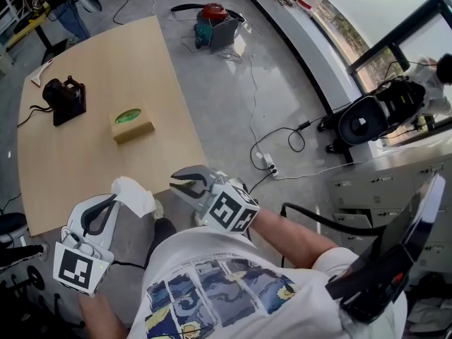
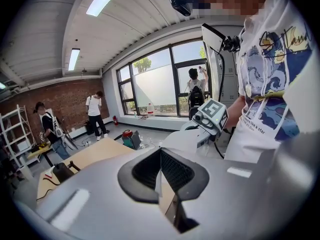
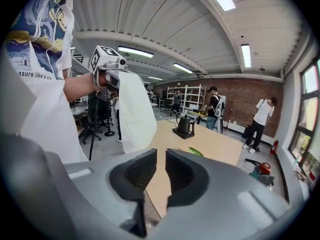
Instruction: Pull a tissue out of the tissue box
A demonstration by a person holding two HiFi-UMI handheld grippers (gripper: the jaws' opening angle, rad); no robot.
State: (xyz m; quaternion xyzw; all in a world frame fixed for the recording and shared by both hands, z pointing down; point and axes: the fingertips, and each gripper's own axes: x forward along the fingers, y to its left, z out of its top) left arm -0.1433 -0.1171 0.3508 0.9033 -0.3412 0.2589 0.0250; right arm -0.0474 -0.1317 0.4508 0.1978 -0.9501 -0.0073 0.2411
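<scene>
The white T-shirt [image 3: 44, 91] bears print that seems to read "asure like a star".

Table [image 1: 92, 154] matt wood; tissue [image 1: 134, 195] soft paper (crumpled); tissue box [image 1: 133, 126] cardboard.

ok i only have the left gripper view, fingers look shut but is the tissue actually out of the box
observer: yes, the right gripper view shows a white tissue hanging free from the left gripper.
operator: where's the box then
observer: the tissue box sits on the table in the head view, apart from the tissue.
operator: and the other hand
observer: the right gripper has its fingers slightly apart, nothing between them.
</scene>
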